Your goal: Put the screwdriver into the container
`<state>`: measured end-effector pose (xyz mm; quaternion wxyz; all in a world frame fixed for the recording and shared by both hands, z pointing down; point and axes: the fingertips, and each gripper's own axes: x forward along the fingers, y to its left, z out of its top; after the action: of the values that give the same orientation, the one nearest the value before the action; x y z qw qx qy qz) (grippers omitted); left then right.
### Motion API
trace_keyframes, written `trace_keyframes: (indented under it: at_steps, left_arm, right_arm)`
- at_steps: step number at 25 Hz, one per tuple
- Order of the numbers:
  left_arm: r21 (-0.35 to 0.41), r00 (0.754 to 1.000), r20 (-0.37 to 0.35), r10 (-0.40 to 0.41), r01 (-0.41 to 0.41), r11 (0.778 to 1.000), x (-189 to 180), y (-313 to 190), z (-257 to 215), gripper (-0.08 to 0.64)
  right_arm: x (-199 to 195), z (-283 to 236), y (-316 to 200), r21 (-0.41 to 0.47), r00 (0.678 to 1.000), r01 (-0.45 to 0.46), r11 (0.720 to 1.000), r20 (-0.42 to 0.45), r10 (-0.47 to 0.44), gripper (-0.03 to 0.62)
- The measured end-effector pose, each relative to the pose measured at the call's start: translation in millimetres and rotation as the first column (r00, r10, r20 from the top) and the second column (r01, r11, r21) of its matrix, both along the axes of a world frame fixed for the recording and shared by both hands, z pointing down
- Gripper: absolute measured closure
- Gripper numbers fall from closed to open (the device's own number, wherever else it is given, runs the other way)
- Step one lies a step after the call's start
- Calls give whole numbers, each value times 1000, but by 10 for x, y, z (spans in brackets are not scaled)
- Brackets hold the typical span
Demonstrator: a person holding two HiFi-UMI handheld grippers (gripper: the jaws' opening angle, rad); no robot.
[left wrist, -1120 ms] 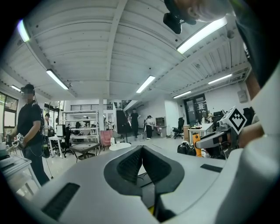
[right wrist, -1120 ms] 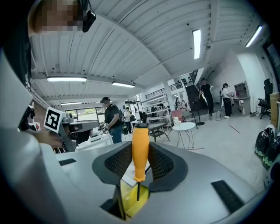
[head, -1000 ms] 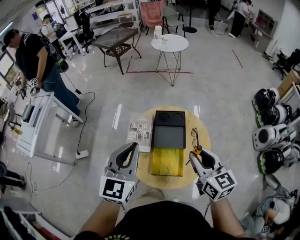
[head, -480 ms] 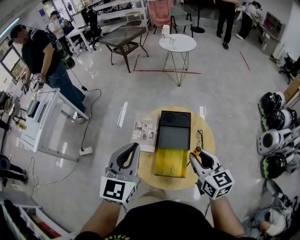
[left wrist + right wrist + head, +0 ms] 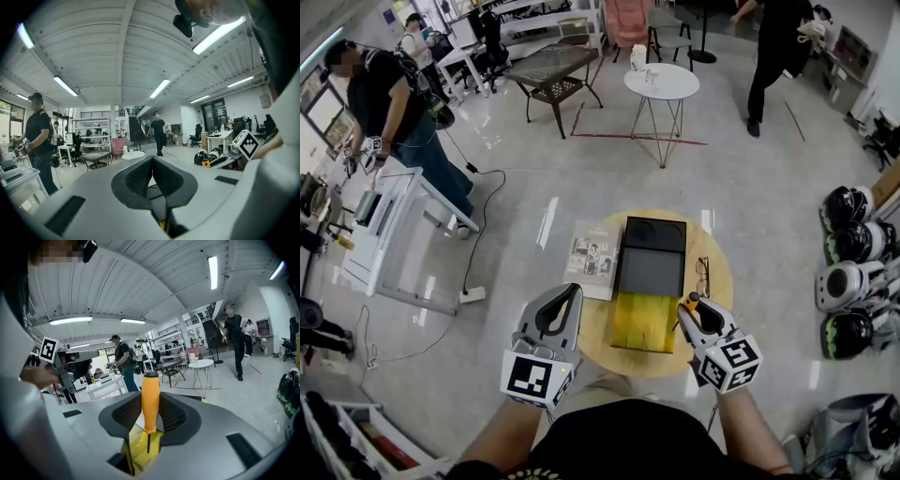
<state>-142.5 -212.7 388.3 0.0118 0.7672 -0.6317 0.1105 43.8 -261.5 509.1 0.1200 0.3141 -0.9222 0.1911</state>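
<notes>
Desk (image 5: pixel 722 281): round and wooden; it lies under and ahead of both sets of fingers and carries everything below.
Black case (image 5: pixel 652 258): it lies flat, well ahead of your right fingers and a little to their left.
Yellow container (image 5: pixel 639 321): just left of your right fingers, touching the near edge of the black case. I take this as the target, though the black case could be meant instead.
Magazine (image 5: pixel 592 258): ahead of your left fingers, beside the black case.
Left gripper (image 5: pixel 151 161): fingers are clenched pad to pad with nothing between them, held off to the left of the yellow container.
Right gripper (image 5: pixel 686 307): fingers are clamped on the screwdriver's handle.
Screwdriver (image 5: pixel 150 394): it stands upright between your right fingers, with the orange handle sticking out above them and the thin shaft pointing down over yellow.
Handling: it looks light and rigid. The smooth plastic handle may twist or slide in the pads, so keep your hold mid-handle. The shaft is too thin for a steady grasp.
Glasses (image 5: pixel 703 277): just ahead of your right fingers. They are fragile, so steer clear of them.
</notes>
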Motion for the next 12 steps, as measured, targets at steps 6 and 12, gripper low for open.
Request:
trace_keyframes:
  at_steps: [6,12]
  left_arm:
    - [-5,1000,-7,8,-8,1000,-43,-39,14,543]
    - [5,1000,-14,10,-10,1000,-112,-135,4,543]
  right_arm:
    - [-57,161,-28,-35,1000,-6,999,-13,5,463]
    - [-114,341,-39,-78,1000,-11,997,-23,9,463]
